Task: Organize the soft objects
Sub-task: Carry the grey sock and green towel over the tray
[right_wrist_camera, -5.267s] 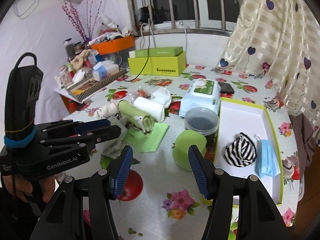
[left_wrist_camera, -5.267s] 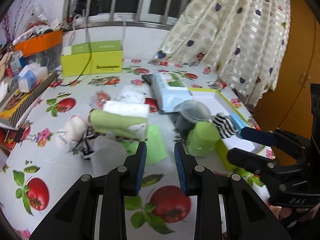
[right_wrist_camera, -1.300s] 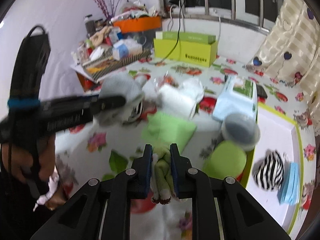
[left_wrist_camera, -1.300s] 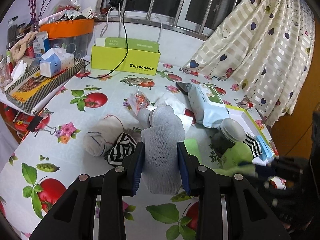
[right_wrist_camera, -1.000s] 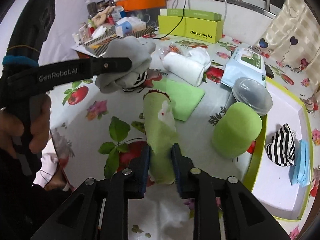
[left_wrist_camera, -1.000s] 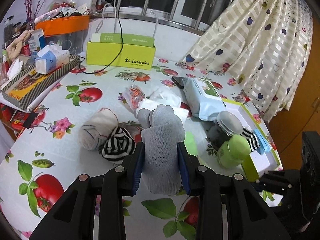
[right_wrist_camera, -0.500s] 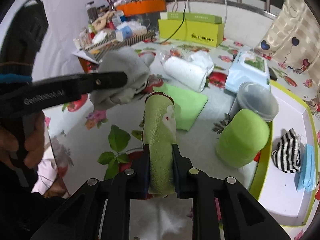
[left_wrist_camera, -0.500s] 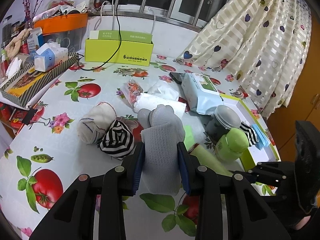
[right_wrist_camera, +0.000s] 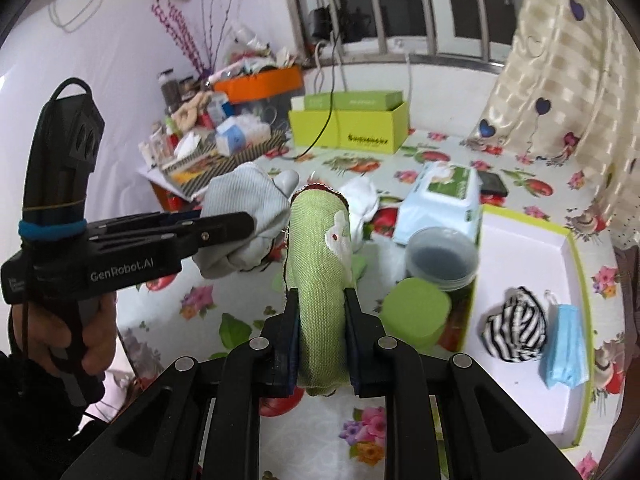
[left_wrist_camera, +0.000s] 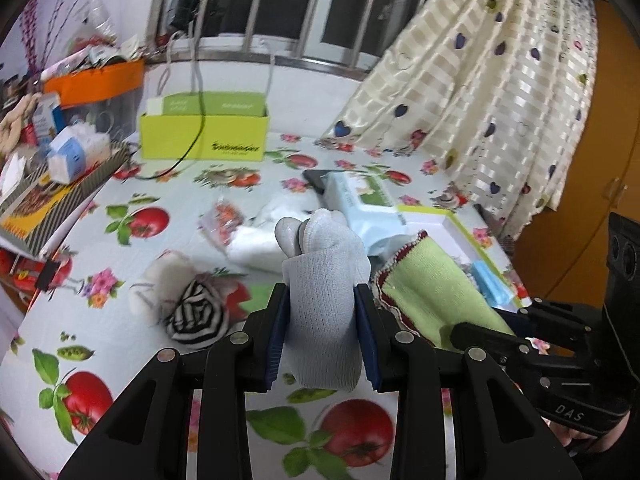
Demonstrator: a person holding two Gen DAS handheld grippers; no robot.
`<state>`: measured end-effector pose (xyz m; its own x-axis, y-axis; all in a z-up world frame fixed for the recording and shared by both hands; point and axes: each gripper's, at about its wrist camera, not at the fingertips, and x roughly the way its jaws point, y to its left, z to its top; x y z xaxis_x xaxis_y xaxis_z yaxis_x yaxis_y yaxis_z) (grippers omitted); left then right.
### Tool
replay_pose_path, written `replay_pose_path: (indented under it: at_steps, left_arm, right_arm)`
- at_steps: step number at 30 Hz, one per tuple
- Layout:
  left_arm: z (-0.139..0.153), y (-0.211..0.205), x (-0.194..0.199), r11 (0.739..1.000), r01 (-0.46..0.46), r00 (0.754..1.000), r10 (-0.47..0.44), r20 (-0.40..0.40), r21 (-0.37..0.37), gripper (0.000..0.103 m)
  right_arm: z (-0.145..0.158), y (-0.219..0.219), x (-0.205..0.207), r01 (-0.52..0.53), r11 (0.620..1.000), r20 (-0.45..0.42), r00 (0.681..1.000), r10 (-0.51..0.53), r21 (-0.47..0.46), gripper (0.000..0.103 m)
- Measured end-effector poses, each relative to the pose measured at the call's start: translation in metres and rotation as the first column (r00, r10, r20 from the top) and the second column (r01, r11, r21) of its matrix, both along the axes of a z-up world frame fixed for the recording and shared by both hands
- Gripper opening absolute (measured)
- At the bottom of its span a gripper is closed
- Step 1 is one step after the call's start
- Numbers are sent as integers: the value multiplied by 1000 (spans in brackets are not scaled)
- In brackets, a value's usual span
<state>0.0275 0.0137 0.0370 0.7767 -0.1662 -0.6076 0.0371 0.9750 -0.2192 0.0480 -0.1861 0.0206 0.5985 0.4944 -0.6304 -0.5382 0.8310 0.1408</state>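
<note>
My left gripper point(left_wrist_camera: 322, 334) is shut on a pale grey sock point(left_wrist_camera: 322, 300), lifted above the tomato-print table; the same grey sock point(right_wrist_camera: 244, 216) shows at left in the right wrist view. My right gripper point(right_wrist_camera: 321, 338) is shut on a rolled green sock point(right_wrist_camera: 320, 276) with a white rabbit patch and dark red trim, also held in the air. That green sock point(left_wrist_camera: 428, 292) appears at right in the left wrist view. A white tray point(right_wrist_camera: 516, 248) with a yellow-green rim holds a striped sock ball point(right_wrist_camera: 516, 330) and a blue mask point(right_wrist_camera: 564, 350).
On the table lie a striped sock ball point(left_wrist_camera: 196, 318), a white rolled sock point(left_wrist_camera: 160, 284), a white towel roll point(left_wrist_camera: 256, 246), a wipes pack point(right_wrist_camera: 440, 202), a lidded jar point(right_wrist_camera: 442, 254), a green cup point(right_wrist_camera: 416, 312) and a yellow-green box point(left_wrist_camera: 204, 134). Clutter fills the left edge.
Both grippers have risen with their socks. The green sock stands higher and nearer the grey sock than a second ago, and the table sits lower in both views.
</note>
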Motion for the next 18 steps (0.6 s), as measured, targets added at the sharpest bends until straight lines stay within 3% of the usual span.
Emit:
replay_pose_path:
  at_steps: [18]
  left_arm:
    - [27, -62, 13, 991, 136, 989, -137, 48, 14, 34]
  right_arm:
    - [29, -70, -10, 168, 985, 78, 982, -170, 34, 18]
